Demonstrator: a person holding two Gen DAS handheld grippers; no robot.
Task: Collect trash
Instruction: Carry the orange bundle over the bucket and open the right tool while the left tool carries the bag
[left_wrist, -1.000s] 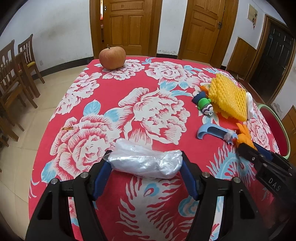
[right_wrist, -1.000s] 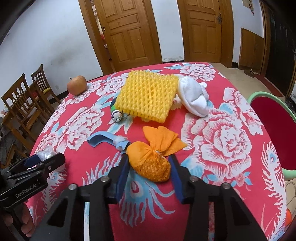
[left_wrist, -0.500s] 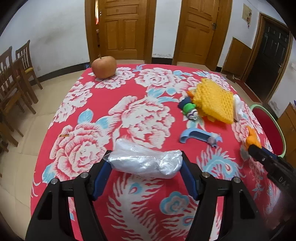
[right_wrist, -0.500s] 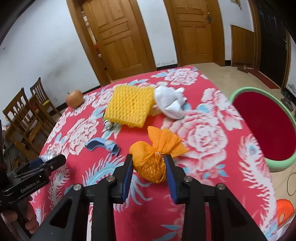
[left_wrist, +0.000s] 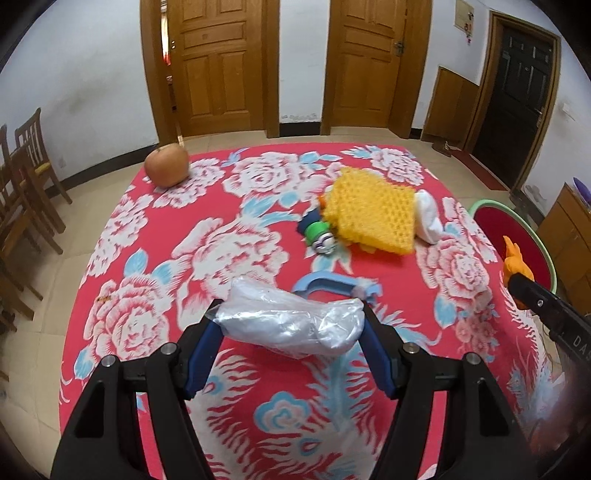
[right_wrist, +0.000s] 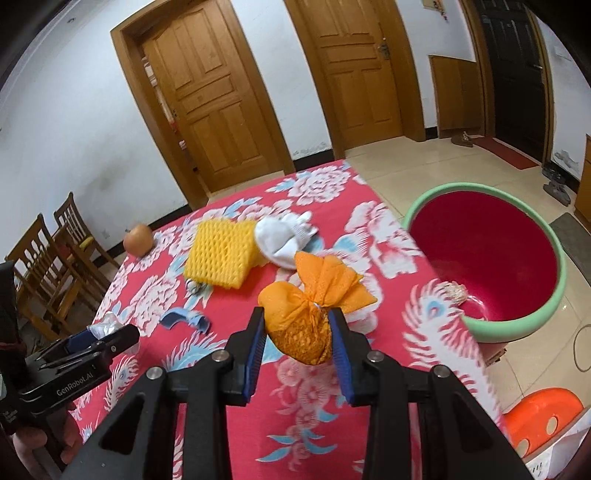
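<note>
My left gripper (left_wrist: 290, 325) is shut on a crumpled clear plastic bag (left_wrist: 288, 323), held above the red floral tablecloth (left_wrist: 207, 240). My right gripper (right_wrist: 298, 332) is shut on a tied orange mesh bag (right_wrist: 306, 317), lifted off the table. A red tub with a green rim (right_wrist: 491, 258) stands on the floor past the table's right edge. In the left wrist view the right gripper (left_wrist: 517, 273) with the orange bag shows at the right edge, in front of the tub (left_wrist: 517, 229). The right wrist view has the left gripper (right_wrist: 110, 328) at lower left.
On the table lie a yellow foam net (left_wrist: 371, 214), a white sock (left_wrist: 428, 218), a small green toy (left_wrist: 319, 236), a blue curved plastic piece (left_wrist: 332, 286) and an apple (left_wrist: 166, 164). Wooden chairs (left_wrist: 26, 192) stand left. An orange stool (right_wrist: 539, 410) sits by the tub.
Both grippers rose and shifted right, toward the tub, carrying their loads. The orange bag left the tablecloth, and the right jaws closed slightly tighter on it.
</note>
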